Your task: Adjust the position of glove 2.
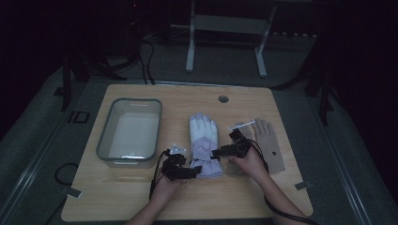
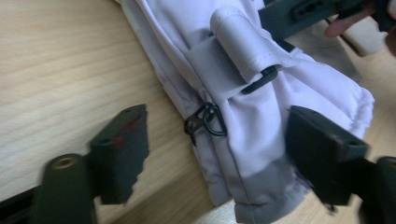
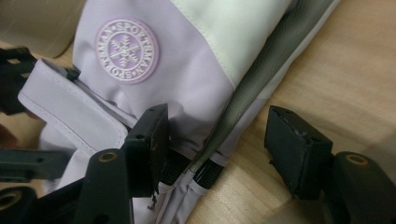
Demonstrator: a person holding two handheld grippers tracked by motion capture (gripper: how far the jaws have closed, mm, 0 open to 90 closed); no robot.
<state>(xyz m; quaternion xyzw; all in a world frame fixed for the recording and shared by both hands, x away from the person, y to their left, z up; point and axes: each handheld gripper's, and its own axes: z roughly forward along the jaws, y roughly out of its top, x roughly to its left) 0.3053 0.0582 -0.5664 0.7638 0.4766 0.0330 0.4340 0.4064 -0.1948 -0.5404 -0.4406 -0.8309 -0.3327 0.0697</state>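
Both hands come in from the near edge of the desk [image 1: 141, 197], angled inward toward the lilac ski glove [image 1: 204, 140], which lies flat mid-desk between a grey plastic tub [image 1: 129, 131] and a tan glove [image 1: 270, 143]. The left tool [image 2: 217, 154] sits low at the glove's cuff edge, jaws apart with the cuff between them, not pinching. The right tool [image 3: 217, 149] is down at the opposite side, jaws apart too, straddling the glove's grey side seam just under the round snowflake logo patch [image 3: 127, 50].

left gripper [image 2: 215, 154]: black, 2 ridged jaws, brass screw | right gripper [image 3: 217, 149]: black, cable
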